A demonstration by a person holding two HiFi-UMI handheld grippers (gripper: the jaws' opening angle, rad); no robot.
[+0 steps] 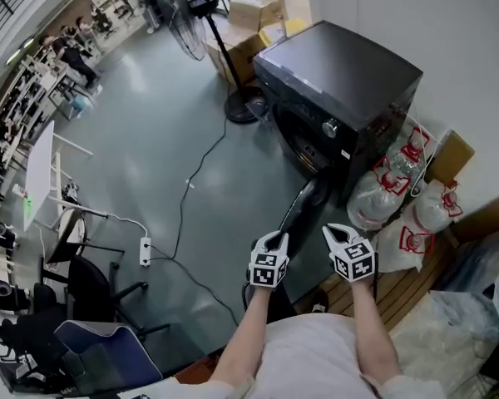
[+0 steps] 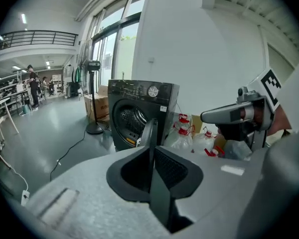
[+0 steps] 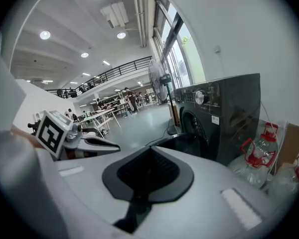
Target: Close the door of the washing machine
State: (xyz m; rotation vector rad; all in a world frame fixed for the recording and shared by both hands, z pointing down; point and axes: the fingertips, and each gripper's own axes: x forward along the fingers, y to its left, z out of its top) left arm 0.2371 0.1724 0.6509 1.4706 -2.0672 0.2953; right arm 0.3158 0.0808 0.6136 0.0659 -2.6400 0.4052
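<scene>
A dark front-loading washing machine [image 1: 341, 77] stands against the white wall. Its round door [image 1: 302, 206] hangs open, swung out toward me. In the left gripper view the door [image 2: 149, 131] shows edge-on, straight ahead, in front of the drum opening [image 2: 132, 121]. My left gripper [image 1: 272, 238] hovers just short of the door's near edge, jaws together and empty [image 2: 152, 151]. My right gripper [image 1: 339, 233] is beside it to the right, shut and empty [image 3: 148, 153], with the door [image 3: 182, 141] just beyond its tip and the washing machine [image 3: 219, 113] behind.
Bagged water bottles with red handles [image 1: 391, 194] and a cardboard box [image 1: 449, 156] crowd the machine's right side on a wooden pallet [image 1: 399, 281]. A standing fan [image 1: 183, 15] and boxes [image 1: 254, 11] are behind it. A cable and power strip [image 1: 145, 250] cross the floor; an office chair [image 1: 91, 289] stands at left.
</scene>
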